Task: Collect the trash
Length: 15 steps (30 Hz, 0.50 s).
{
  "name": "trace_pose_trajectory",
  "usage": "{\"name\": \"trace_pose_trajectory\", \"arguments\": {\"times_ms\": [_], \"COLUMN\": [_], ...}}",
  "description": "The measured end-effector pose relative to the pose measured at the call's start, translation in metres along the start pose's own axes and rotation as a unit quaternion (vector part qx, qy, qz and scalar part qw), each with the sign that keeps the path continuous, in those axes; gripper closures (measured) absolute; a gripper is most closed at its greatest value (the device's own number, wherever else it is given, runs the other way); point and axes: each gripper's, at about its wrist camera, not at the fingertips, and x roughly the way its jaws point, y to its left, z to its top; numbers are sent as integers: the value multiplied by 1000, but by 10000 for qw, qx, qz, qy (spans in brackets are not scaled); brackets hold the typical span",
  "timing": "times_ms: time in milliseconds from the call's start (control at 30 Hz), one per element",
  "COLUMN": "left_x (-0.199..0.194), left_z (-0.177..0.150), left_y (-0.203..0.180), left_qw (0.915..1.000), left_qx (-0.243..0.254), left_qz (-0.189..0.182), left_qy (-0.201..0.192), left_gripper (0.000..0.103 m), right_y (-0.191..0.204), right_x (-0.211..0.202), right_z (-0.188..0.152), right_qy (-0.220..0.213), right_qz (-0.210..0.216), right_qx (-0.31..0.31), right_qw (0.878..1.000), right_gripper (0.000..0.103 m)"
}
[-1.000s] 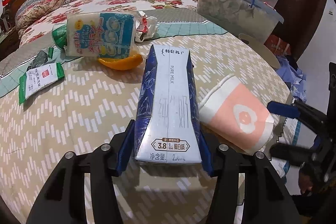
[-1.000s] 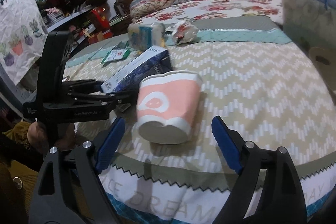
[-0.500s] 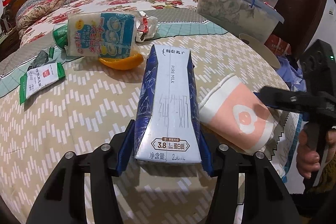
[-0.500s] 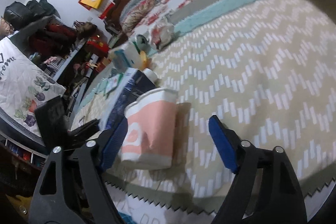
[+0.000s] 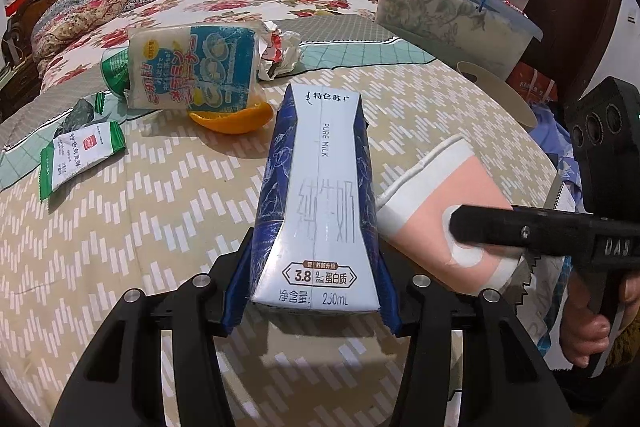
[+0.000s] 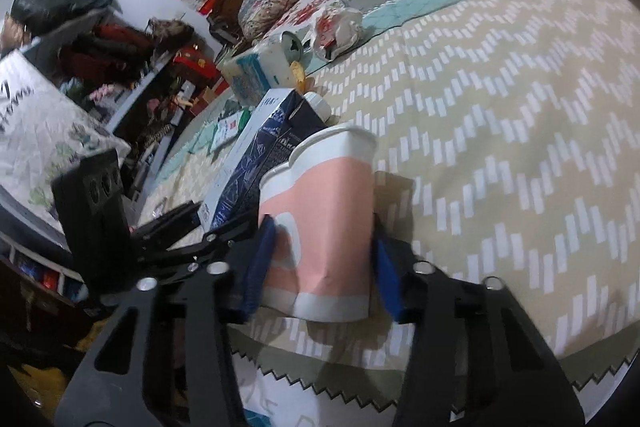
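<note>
Left wrist view: the milk carton (image 5: 316,211) is clamped by the left gripper (image 5: 314,291) on the bed, while the right gripper (image 6: 320,267) jaws are closing on the paper cup (image 6: 324,223). Wrappers (image 5: 76,155), a snack bag (image 5: 192,67) and an orange peel (image 5: 232,119) are left uncollected.

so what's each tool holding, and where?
Left tool: milk carton, pads on its bottom-end sides. Right tool, closing: paper cup, base end.

Left gripper (image 5: 314,291) clamped; right gripper (image 6: 320,271) jaws closing
</note>
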Motion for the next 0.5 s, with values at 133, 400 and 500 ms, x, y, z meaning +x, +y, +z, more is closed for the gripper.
{"name": "trace_pose_trajectory", "arguments": {"times_ms": [133,400,500], "left_x": [0,0,0], "left_z": [0,0,0], "left_y": [0,0,0], "left_qw": [10000,10000,10000], "left_qx": [-2,-6,-23], "left_qz": [4,-3,-4], "left_qy": [-2,-3,-11], "left_gripper": [54,54,54], "right_y": [-6,-6,-2], "right_x": [-7,-41,-62], "right_z": [-1,2,6], "right_qy": [-29,-498,-867], "right_qz": [124,13,-428], "right_qx": [244,312,123], "right_qw": [9996,9983,9952], "right_gripper": [71,71,71]}}
